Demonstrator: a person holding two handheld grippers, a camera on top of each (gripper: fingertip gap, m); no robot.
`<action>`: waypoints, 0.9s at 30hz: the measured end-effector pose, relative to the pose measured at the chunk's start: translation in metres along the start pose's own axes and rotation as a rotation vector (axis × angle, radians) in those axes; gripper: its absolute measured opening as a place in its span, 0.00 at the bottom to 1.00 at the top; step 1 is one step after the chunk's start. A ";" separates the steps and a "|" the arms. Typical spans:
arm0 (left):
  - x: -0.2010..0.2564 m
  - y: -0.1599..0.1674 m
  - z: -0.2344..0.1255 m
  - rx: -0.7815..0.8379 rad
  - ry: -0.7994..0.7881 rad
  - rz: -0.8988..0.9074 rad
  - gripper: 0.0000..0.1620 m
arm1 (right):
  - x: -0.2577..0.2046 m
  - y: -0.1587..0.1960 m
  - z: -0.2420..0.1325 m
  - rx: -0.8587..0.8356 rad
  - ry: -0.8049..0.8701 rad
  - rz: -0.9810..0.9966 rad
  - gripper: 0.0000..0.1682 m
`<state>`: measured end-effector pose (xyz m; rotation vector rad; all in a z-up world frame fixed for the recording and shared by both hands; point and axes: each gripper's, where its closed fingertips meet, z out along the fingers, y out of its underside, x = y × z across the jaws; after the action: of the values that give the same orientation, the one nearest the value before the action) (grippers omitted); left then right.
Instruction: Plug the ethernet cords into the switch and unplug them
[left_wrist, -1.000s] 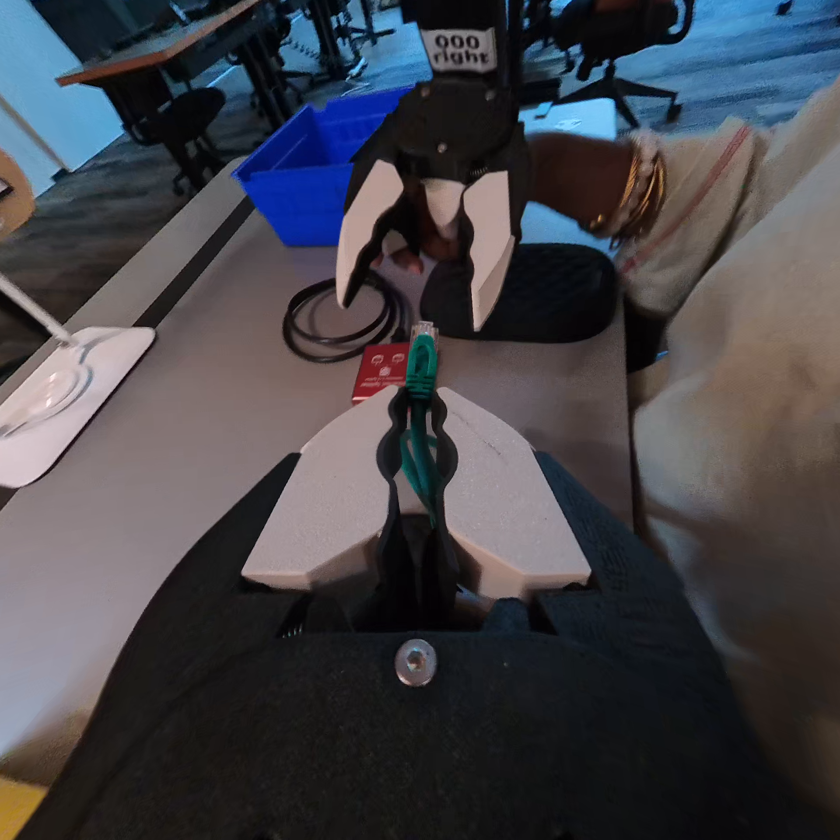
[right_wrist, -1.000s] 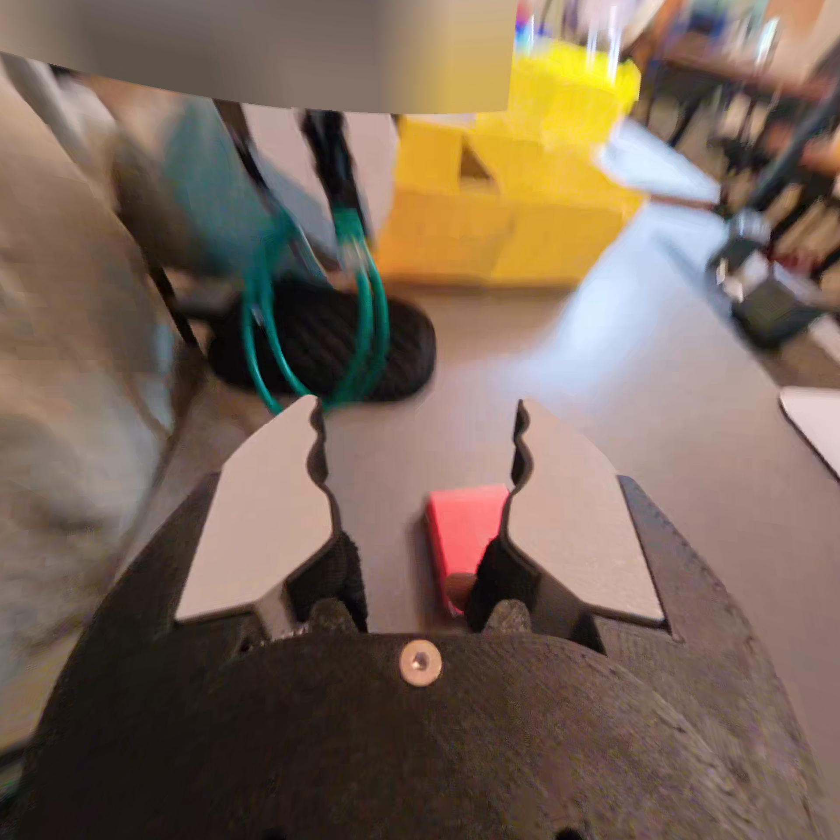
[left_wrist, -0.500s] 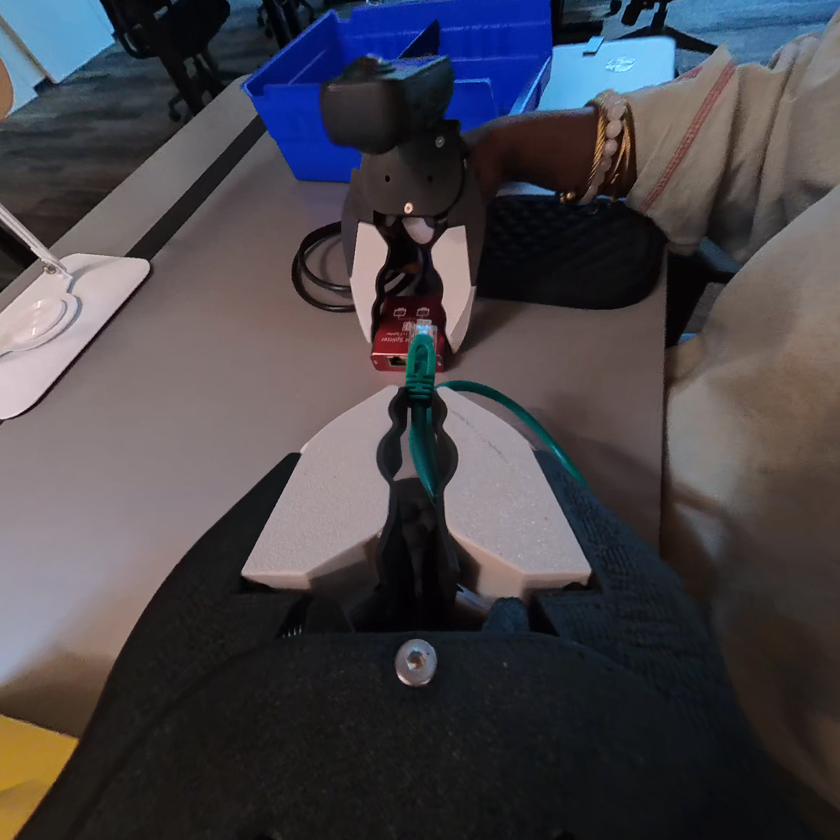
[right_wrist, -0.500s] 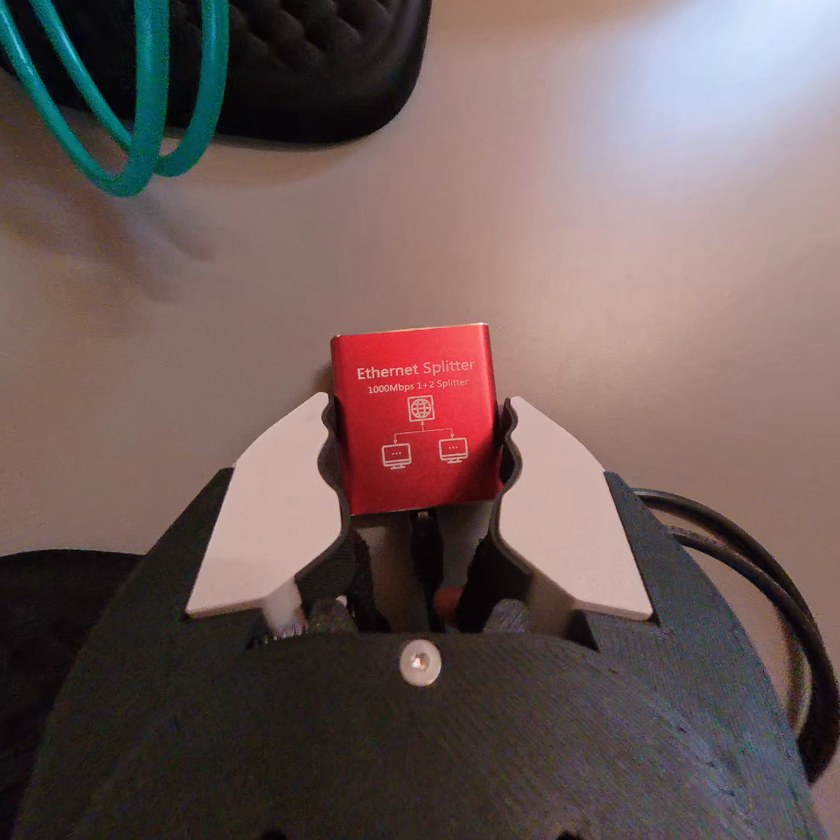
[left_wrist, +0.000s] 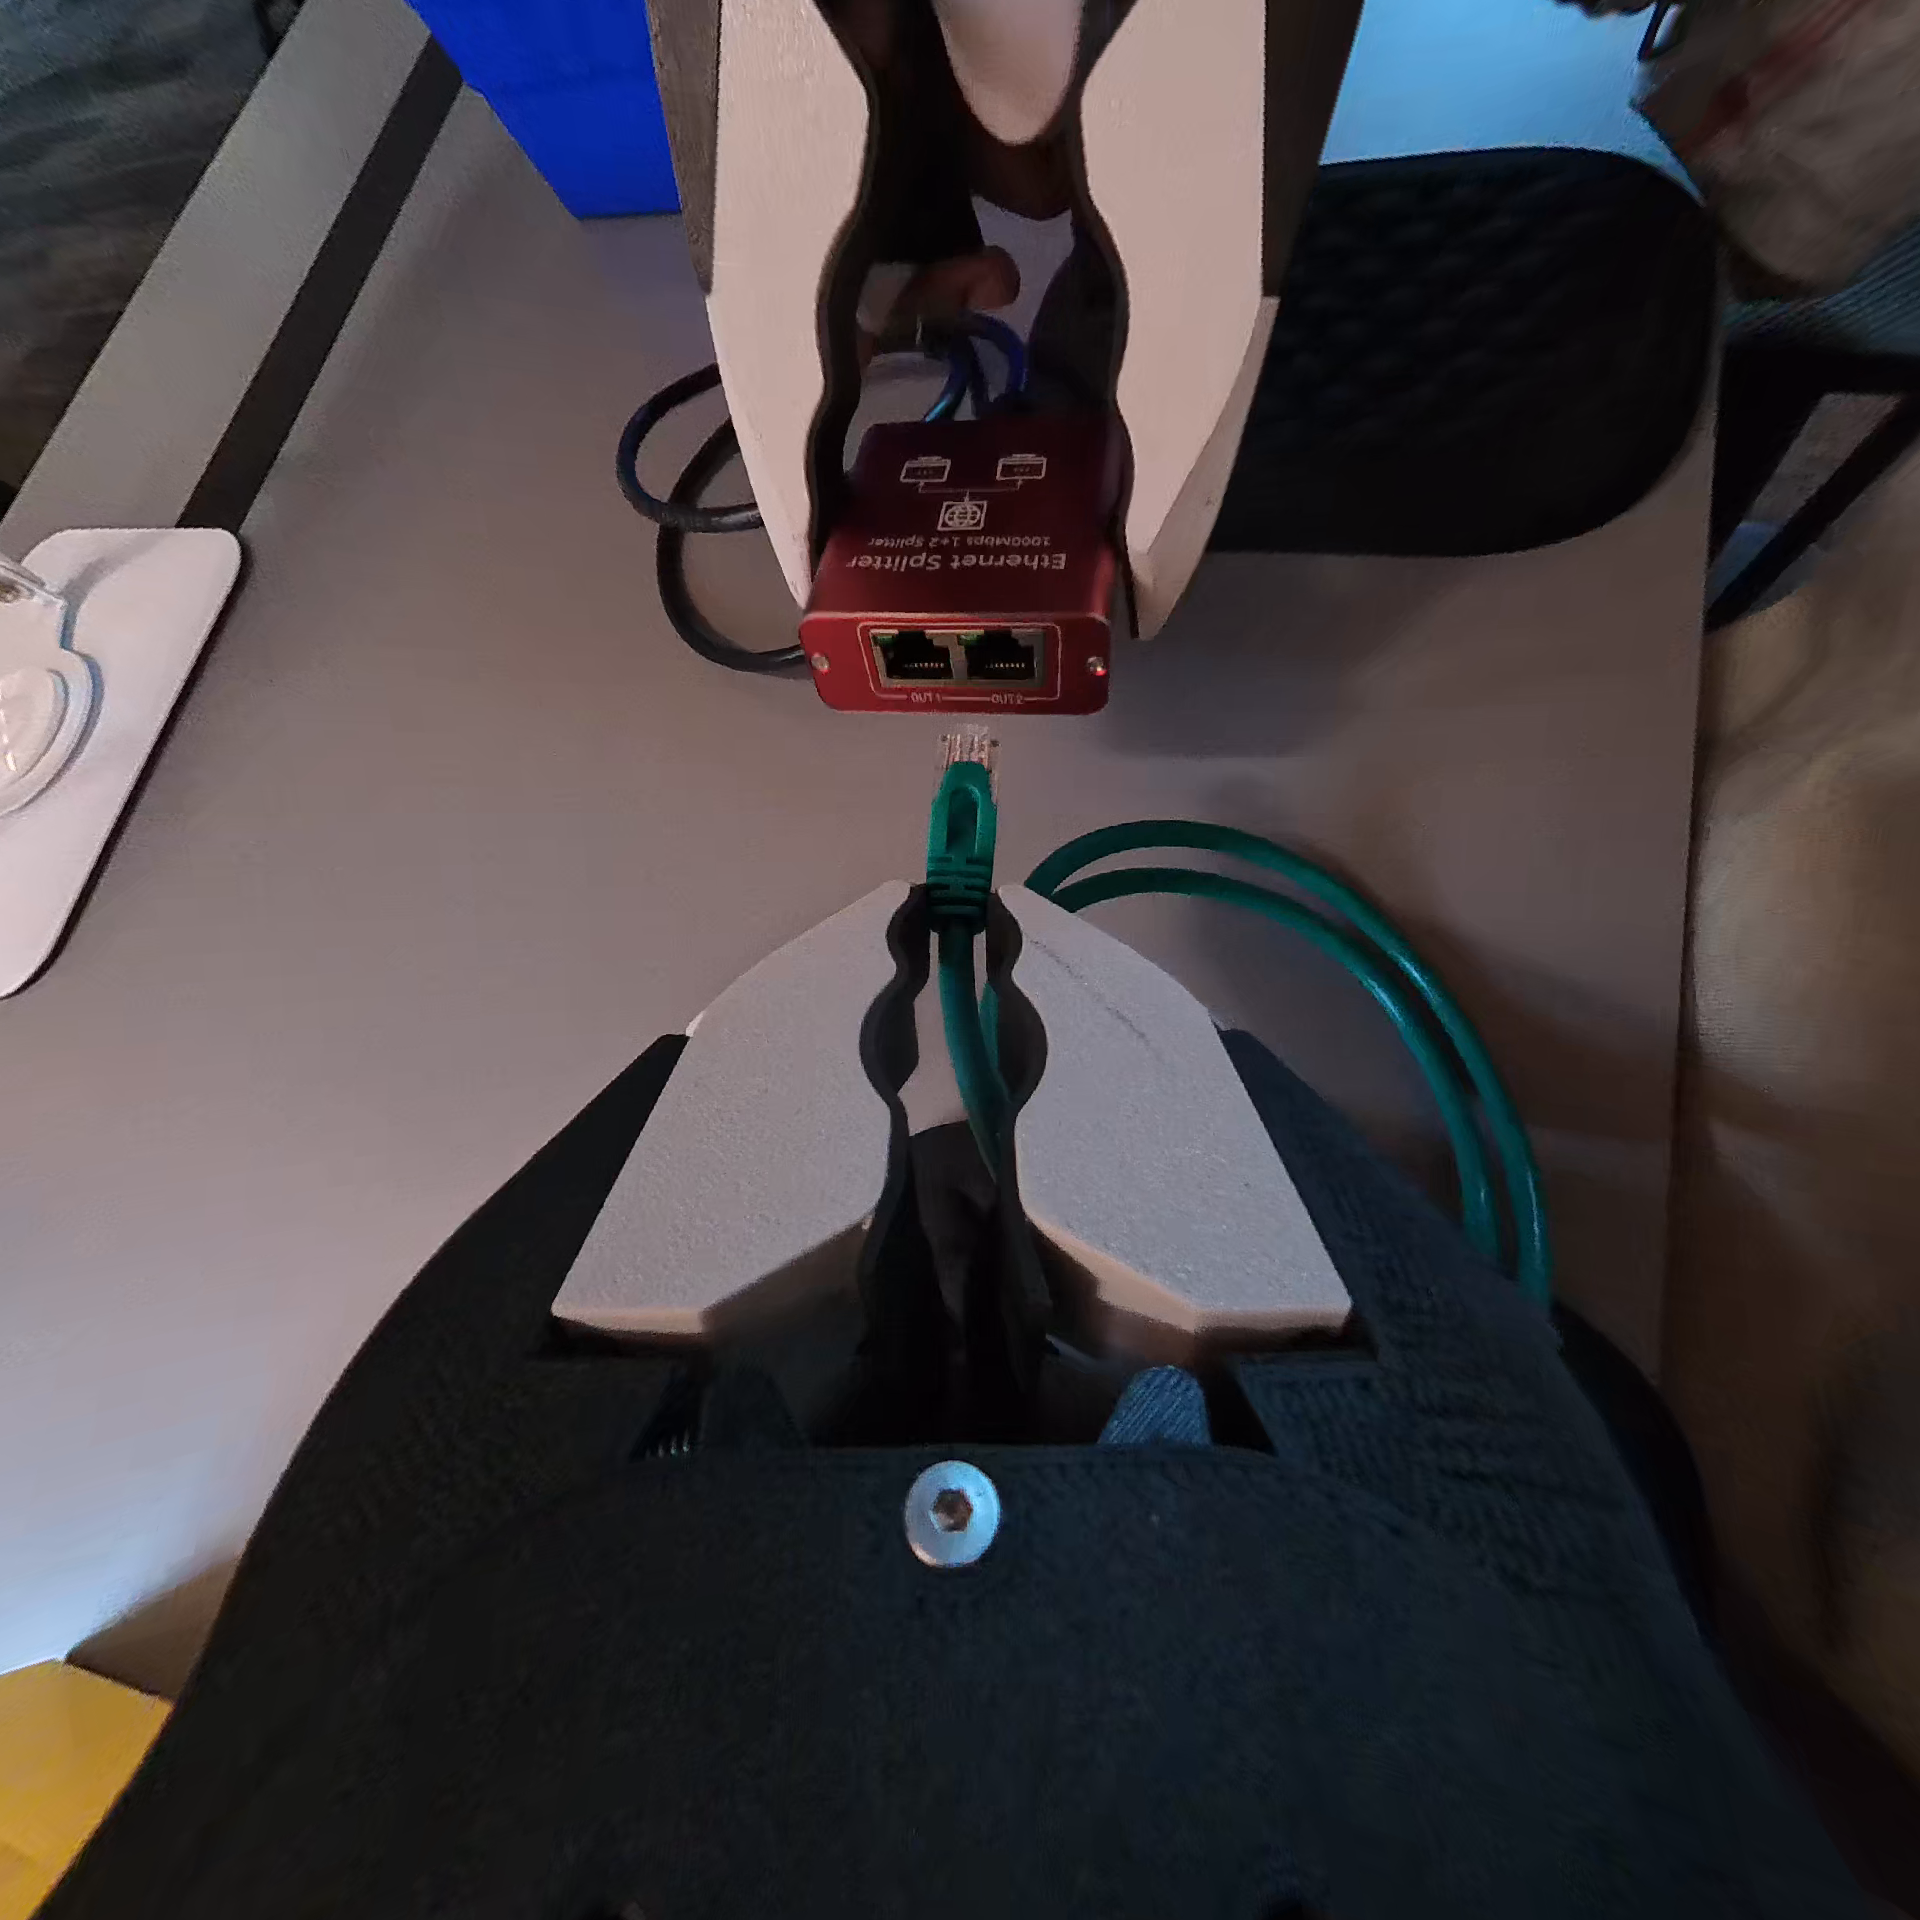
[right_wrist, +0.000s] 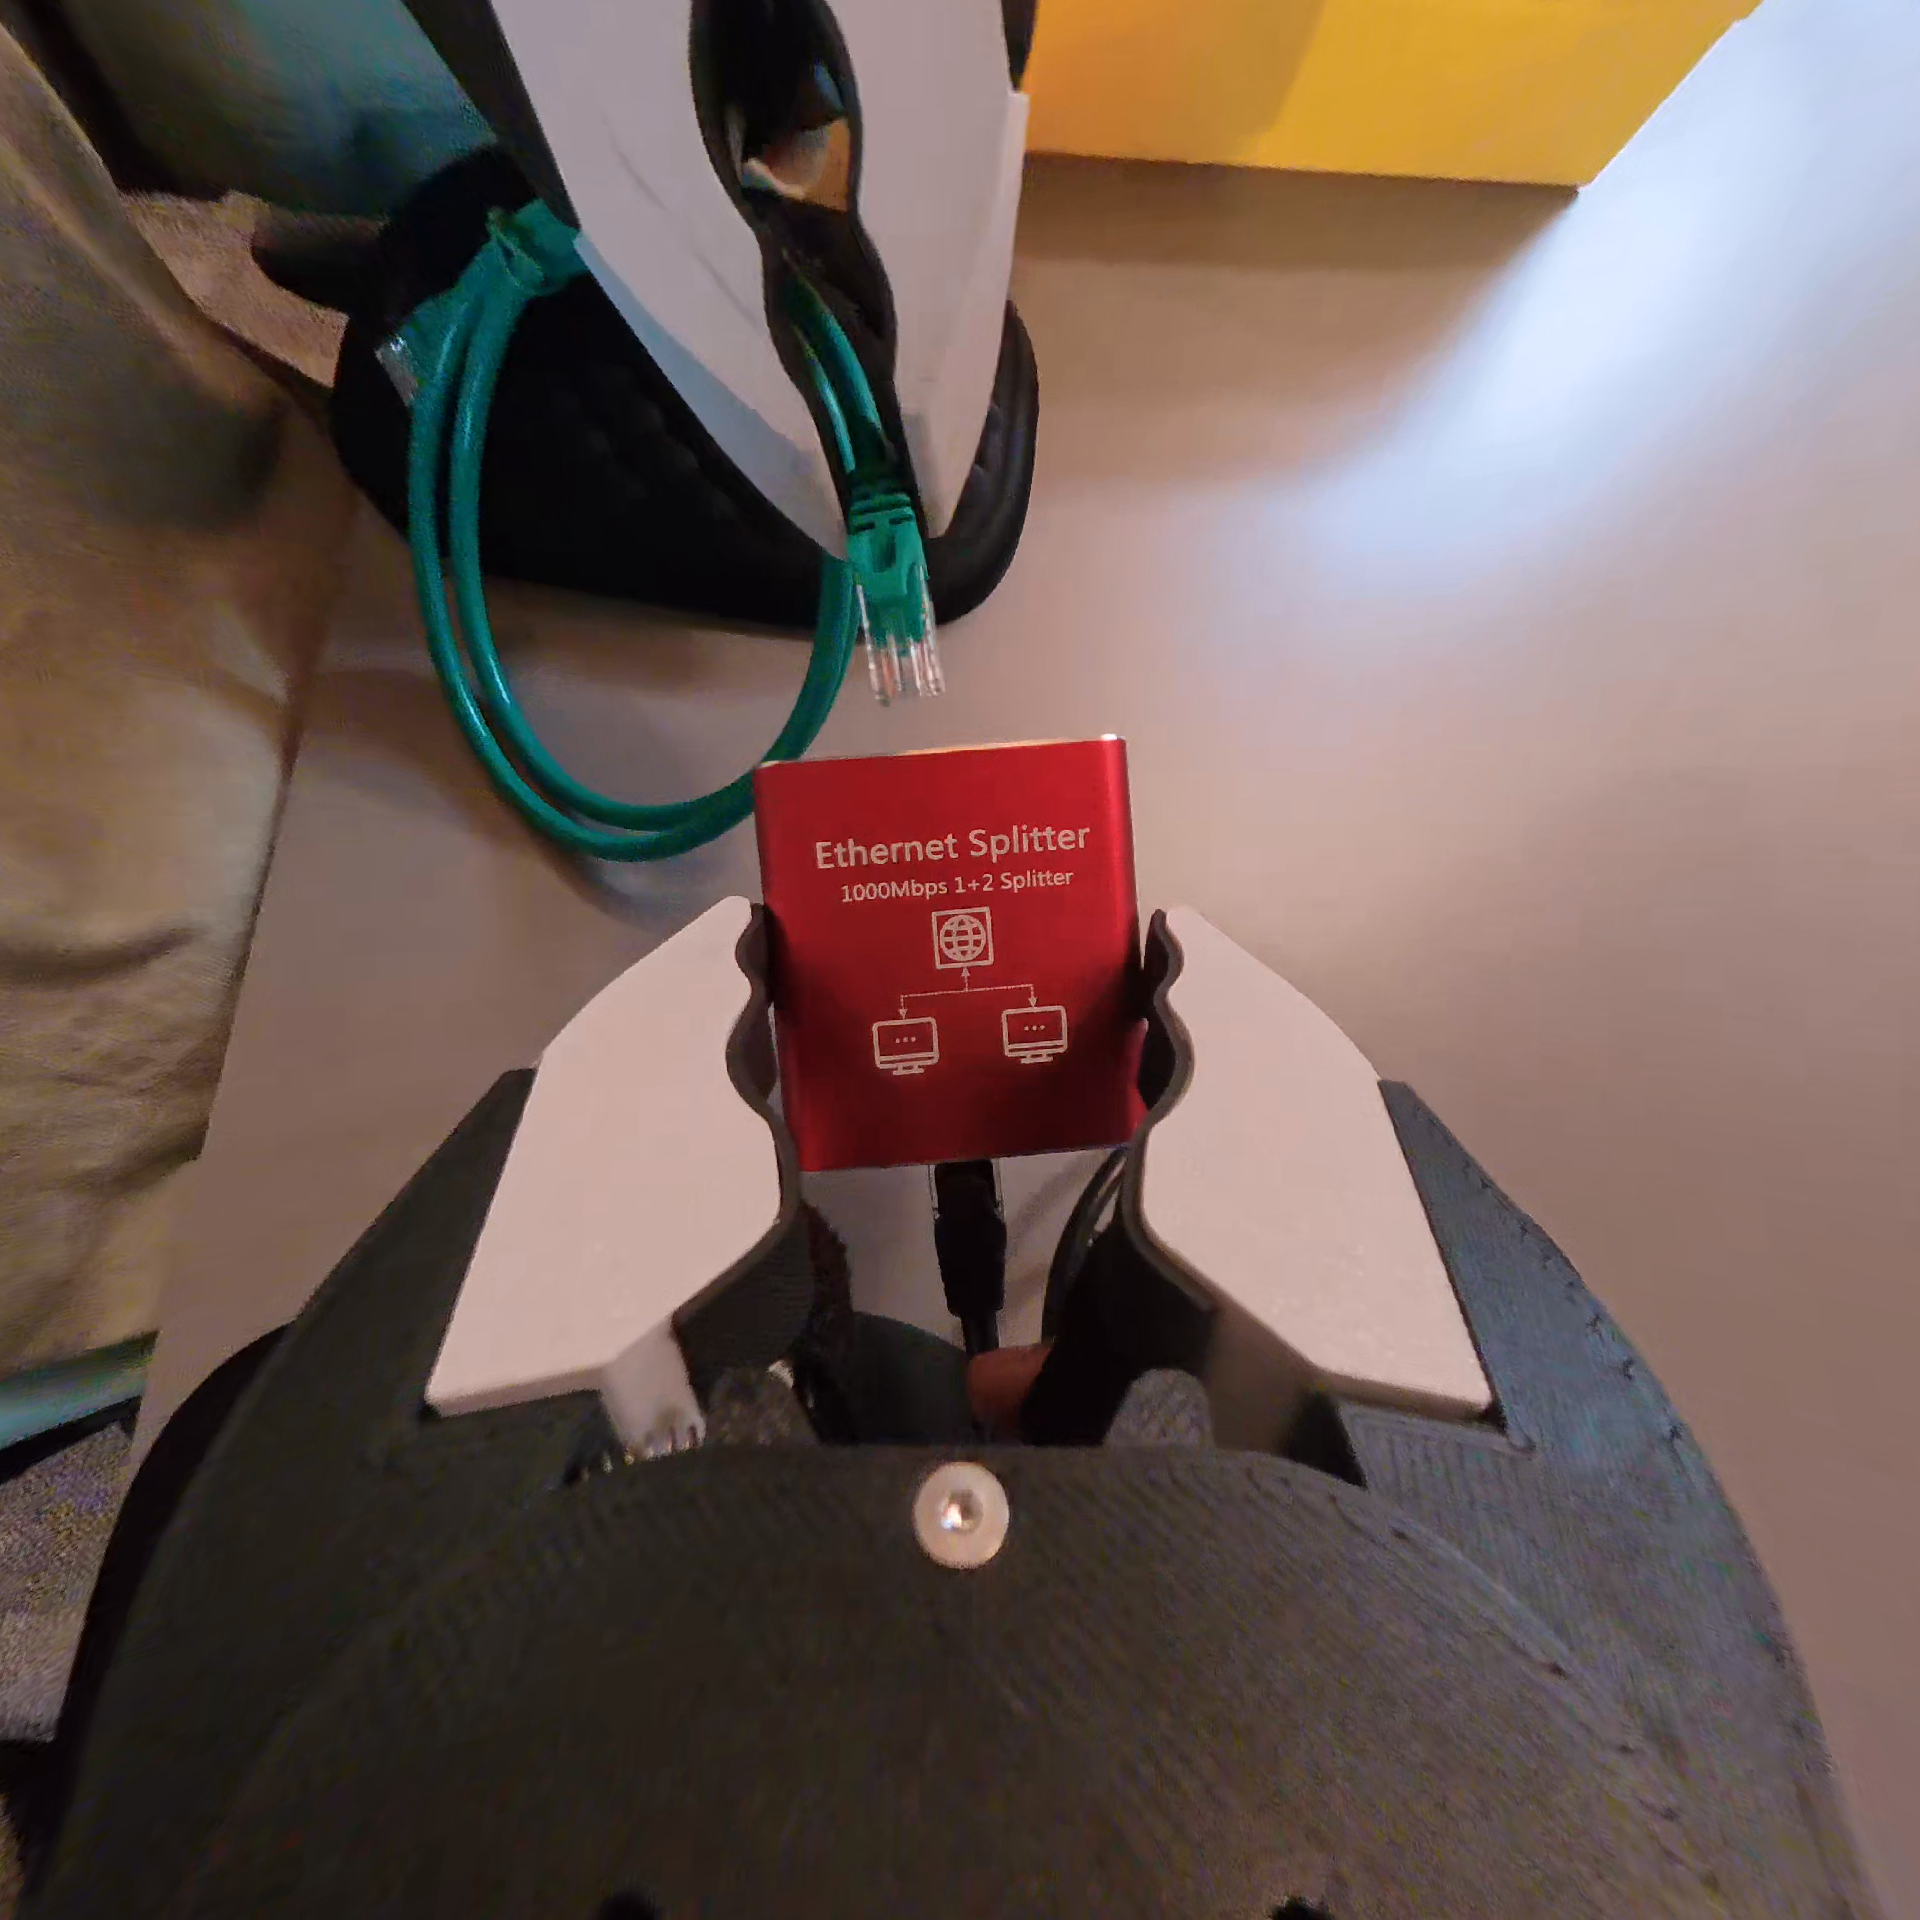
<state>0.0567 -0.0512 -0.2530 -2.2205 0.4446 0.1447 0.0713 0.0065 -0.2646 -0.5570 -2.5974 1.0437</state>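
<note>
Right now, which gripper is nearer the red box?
Right. The right gripper is clamped on the red box; the left gripper holds the green cable's plug just short of its ports.

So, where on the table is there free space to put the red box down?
Bare tabletop lies between the white base plate and the red box; in the right wrist view, more lies right of the box, below the yellow bin. Crowded: green cable loops beside the left gripper, a black cable behind the box, and the black pad by the right gripper.
</note>
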 end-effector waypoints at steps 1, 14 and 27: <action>0.001 0.000 0.001 -0.003 0.003 0.008 0.06 | -0.002 0.000 0.001 -0.019 0.000 -0.004 0.41; 0.007 -0.002 0.006 -0.006 0.002 0.059 0.06 | 0.000 0.000 0.007 -0.079 0.100 -0.080 0.41; 0.011 -0.005 0.010 0.007 0.019 0.098 0.06 | -0.004 -0.002 0.013 -0.074 0.145 -0.139 0.41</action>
<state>0.0695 -0.0440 -0.2588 -2.1957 0.5641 0.1734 0.0691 -0.0037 -0.2727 -0.4442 -2.5143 0.8343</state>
